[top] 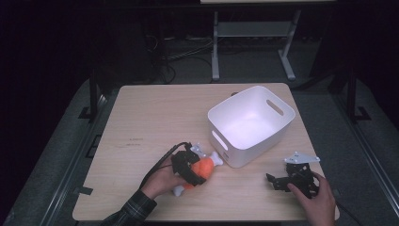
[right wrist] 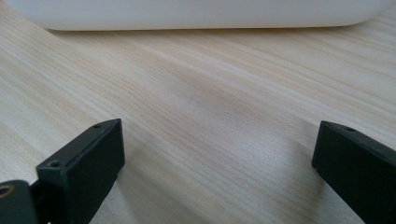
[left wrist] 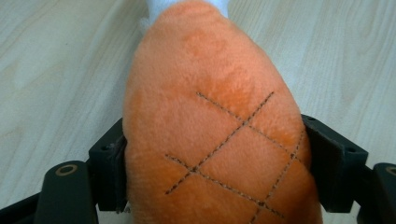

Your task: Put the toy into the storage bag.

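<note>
Left tongs point(left wrist: 219, 154) pinching fuzzy orange plush drumstick point(left wrist: 215, 121), right tongs point(right wrist: 219, 163) spread, woodgrain table point(right wrist: 210, 93)

One orange plush drumstick toy with white bone ends point(top: 203, 170) lies on the table, sitting between the jaws of the left gripper point(top: 190, 168). One white plastic bin with cut-out handles point(top: 251, 123) stands just beyond that gripper, and ahead of the right gripper point(top: 282, 181). There are two black two-jaw grippers in all, one in each hand. One light wooden table point(top: 155, 117) carries everything, under both grippers. One white metal frame point(top: 254, 37) stands on the floor, well beyond both grippers.
</note>
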The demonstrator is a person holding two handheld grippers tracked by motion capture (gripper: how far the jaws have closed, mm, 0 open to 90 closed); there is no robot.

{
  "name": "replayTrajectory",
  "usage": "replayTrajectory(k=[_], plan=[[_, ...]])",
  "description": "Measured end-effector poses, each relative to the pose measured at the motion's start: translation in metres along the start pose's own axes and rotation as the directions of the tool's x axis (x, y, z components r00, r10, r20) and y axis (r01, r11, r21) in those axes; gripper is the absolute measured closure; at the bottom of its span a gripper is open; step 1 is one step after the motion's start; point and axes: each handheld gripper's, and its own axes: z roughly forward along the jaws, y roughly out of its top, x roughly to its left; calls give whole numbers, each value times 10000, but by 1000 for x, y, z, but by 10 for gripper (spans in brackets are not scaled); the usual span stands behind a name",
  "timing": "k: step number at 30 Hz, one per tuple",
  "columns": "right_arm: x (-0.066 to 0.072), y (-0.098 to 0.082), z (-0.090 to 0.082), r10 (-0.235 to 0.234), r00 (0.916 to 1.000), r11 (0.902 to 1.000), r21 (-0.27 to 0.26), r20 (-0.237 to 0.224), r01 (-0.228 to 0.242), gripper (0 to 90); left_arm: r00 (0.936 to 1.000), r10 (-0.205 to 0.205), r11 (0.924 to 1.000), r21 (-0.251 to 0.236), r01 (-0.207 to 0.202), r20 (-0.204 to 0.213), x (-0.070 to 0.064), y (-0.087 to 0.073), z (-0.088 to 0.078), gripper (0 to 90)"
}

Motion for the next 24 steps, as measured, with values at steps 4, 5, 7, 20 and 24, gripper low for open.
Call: replayTrajectory(k=[4,5,7,20,24], plan=[[0,0,0,0,10000,10000,0,1,0,19,9999,-86,9999,-112,87,77,1,-1,-4,218],[0,0,0,-2,10000,10000,2,2,2,19,9999,-89,9999,-105,90,97,2,-2,-5,219],[0,0,0,-1,10000,10000,0,7,1,19,9999,-102,9999,-138,104,133,3,-3,-7,219],[0,0,0,0,10000,10000,0,0,0,19,9997,-180,9983,-559,190,178,6,-12,-24,218],[0,0,0,1,10000,10000,0,1,-1,19,9999,-108,9980,-621,116,131,8,-13,-30,218]])
